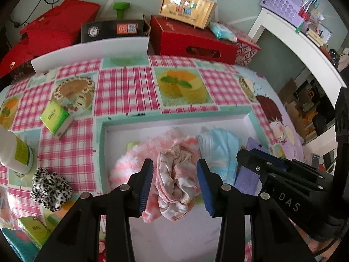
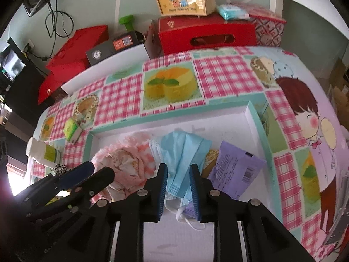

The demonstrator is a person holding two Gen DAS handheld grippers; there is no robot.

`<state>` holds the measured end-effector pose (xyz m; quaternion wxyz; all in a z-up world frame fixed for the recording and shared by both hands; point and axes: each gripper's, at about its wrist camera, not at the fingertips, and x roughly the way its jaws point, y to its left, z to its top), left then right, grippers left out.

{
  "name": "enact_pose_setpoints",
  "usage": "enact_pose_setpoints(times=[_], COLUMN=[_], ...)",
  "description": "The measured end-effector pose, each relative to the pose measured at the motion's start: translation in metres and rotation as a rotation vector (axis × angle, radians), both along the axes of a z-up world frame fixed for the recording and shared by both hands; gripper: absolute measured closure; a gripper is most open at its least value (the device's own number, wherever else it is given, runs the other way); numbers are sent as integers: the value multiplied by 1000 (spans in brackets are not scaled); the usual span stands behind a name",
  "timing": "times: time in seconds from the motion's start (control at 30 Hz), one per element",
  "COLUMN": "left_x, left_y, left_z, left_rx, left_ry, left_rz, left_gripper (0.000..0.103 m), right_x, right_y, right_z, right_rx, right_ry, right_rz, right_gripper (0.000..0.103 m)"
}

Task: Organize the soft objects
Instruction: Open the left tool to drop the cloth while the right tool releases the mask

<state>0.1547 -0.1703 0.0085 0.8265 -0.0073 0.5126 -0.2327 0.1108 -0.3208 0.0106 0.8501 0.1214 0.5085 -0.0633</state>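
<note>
Fingers [image 1: 145, 185] of the left gripper [image 1: 175, 185] gape either side of a floral cloth [image 1: 176, 183] in the white tray [image 1: 172, 124]; the right gripper [image 2: 178, 193] pinches a blue face mask [image 2: 183, 152] just right, leopard scrunchie [image 1: 50, 187] on the desk [image 1: 124, 87]

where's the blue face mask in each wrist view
Left wrist: blue face mask lies right of centre in the white box, beside the floral cloth.
Right wrist: mask sits at centre, between the right gripper fingers.
Shared landmark: yellow cake print on the tablecloth.
</note>
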Motion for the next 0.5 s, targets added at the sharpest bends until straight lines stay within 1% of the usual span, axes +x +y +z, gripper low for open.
enact_pose_setpoints(times=[0.17,0.37,0.43,0.47,0.5], left_x=[2,10,12,13,14], left_y=[10,22,26,29,31], left_z=[8,0,-2,-3,-4], left_rx=[-13,12,24,31,39], left_ry=[-14,-1,-2,-4,-6], left_rz=[30,83,103,113,122], left_gripper=[61,60,60,60,54], right_x=[-2,-1,0,0,-1], right_y=[-1,-1,0,-1,-1], right_z=[5,1,1,1,1], right_rx=[-6,-9,-11,-14,-18], right_ry=[-16,-5,-3,-4,-5], right_rz=[-7,-5,-6,-10,-14], right_gripper=[79,79,73,60,51])
